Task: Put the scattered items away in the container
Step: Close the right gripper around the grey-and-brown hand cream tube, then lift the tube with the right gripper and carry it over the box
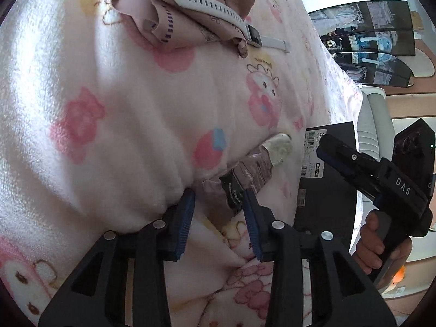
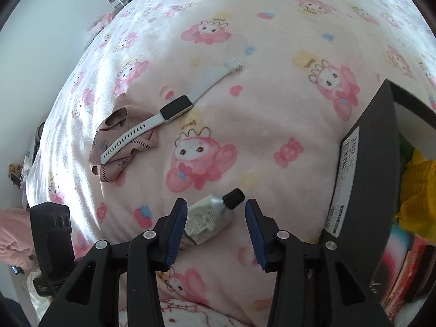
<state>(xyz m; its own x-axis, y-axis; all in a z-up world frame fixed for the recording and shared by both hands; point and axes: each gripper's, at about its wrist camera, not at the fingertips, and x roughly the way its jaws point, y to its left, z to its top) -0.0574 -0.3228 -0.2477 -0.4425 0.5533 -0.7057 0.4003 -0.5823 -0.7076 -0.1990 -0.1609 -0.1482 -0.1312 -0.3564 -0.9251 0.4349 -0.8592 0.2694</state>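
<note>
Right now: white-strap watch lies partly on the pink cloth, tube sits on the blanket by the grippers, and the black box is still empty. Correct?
Not quite: the black box is not empty. The right wrist view shows yellow and other coloured items already inside it. The rest holds: the watch lies partly on the pink cloth, and the tube sits on the blanket by the grippers.

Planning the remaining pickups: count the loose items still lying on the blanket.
3: tube between the right gripper's open fingers, white watch mid-blanket, pink cloth under its strap. Folds may hide more.
</note>
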